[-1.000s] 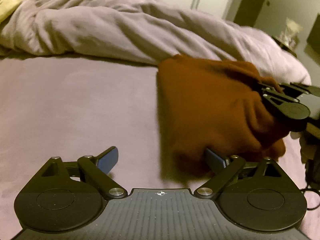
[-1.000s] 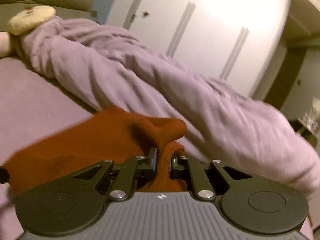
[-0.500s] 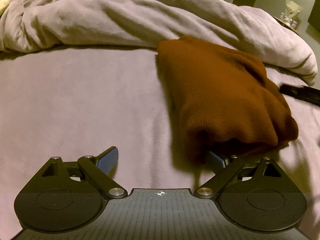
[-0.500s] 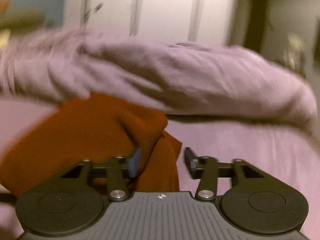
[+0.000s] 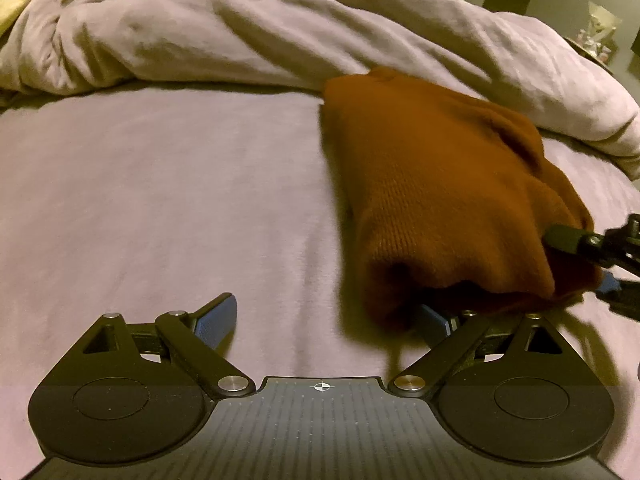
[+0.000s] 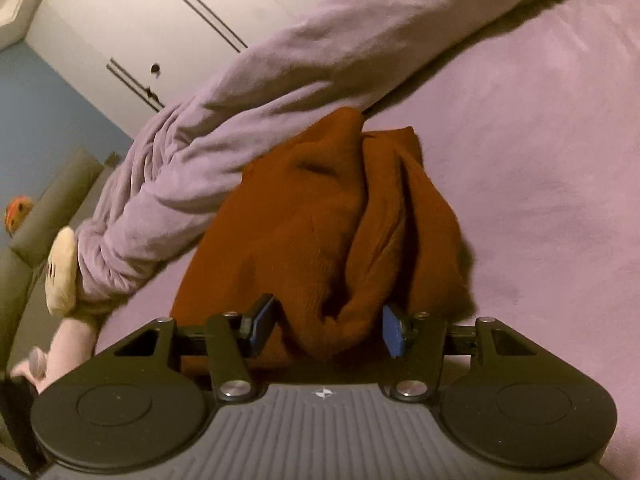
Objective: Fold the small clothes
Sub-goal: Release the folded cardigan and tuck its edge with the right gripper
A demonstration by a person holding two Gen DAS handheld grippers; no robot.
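Note:
A folded rust-brown knit garment lies on the purple bed sheet, its far end against the bunched duvet. My left gripper is open at its near end; the right finger is tucked under the garment's near edge, the left finger rests over bare sheet. In the right wrist view the garment fills the middle. My right gripper is open, tilted, with a thick fold of the garment's edge between its fingers. It shows at the right edge of the left wrist view.
A bunched lilac duvet runs along the back of the bed. A cream plush toy lies at the duvet's end. White wardrobe doors stand behind. A nightstand with small items is at the far right.
My right gripper let go of the garment, opened, swung away, then came back tilted with its fingers around the garment's side fold. The garment settled onto the sheet. My left gripper stayed open.

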